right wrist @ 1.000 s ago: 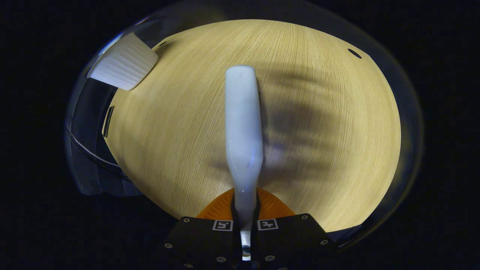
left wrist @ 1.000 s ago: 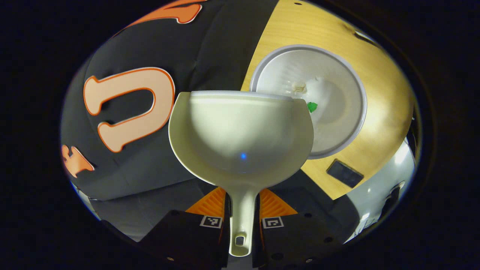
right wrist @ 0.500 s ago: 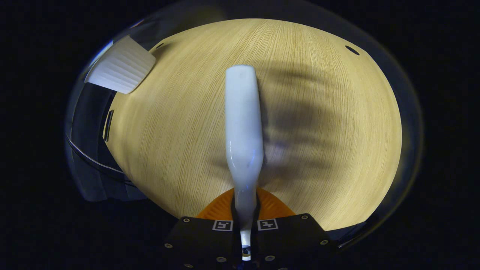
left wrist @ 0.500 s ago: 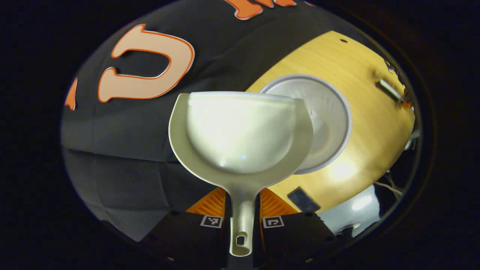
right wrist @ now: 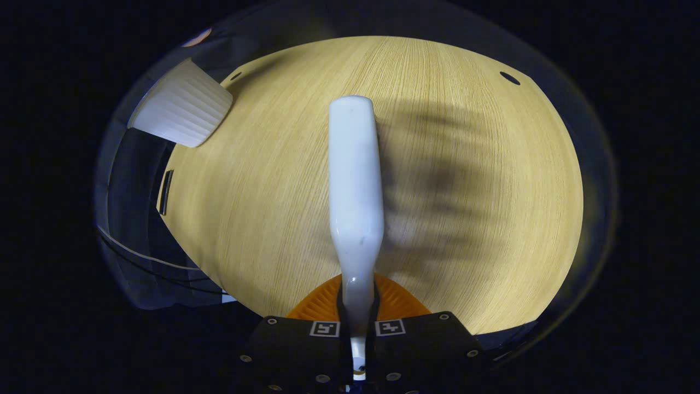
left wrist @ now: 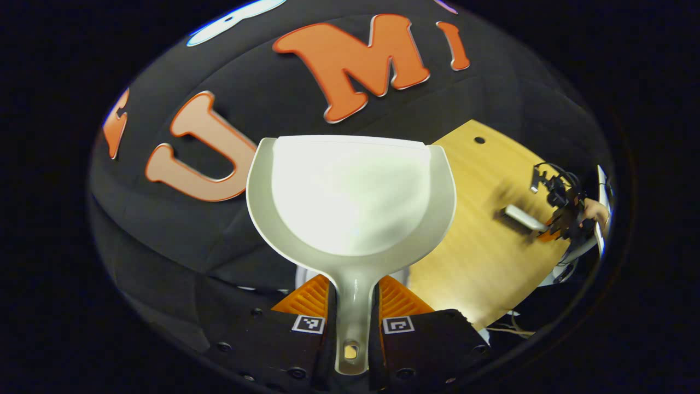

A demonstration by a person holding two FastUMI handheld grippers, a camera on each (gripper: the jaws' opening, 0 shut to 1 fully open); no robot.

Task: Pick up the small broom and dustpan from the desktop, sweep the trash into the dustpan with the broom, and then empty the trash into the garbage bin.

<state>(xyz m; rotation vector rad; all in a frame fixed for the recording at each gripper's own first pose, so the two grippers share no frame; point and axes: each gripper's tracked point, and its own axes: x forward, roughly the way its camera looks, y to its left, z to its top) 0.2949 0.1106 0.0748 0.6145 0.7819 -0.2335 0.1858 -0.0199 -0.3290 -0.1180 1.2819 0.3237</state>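
Recording booth, wooden desktop (right wrist: 262,180) (black cloth wall (left wrist: 164,230))

A black cloth wall (left wrist: 164,241) hangs creased behind a pale wood desktop (left wrist: 481,257); the grain runs lengthwise under warm light; blurred shadows (right wrist: 437,180) streak the surface; small dark holes (right wrist: 509,78) mark its far edge.

Two handheld tongs, matching black bodies with square printed markers

The left tongs (left wrist: 353,306) showed a black housing dotted with round screws, two black-and-white square markers on top, and ribbed plates fanning out behind the fingers. The right tongs (right wrist: 358,306) wore the same markers, screws and ribbed plates up close; seen farther off from the left gripper view, they (left wrist: 558,210) carried looping black cables, a hand (left wrist: 596,210) behind them.
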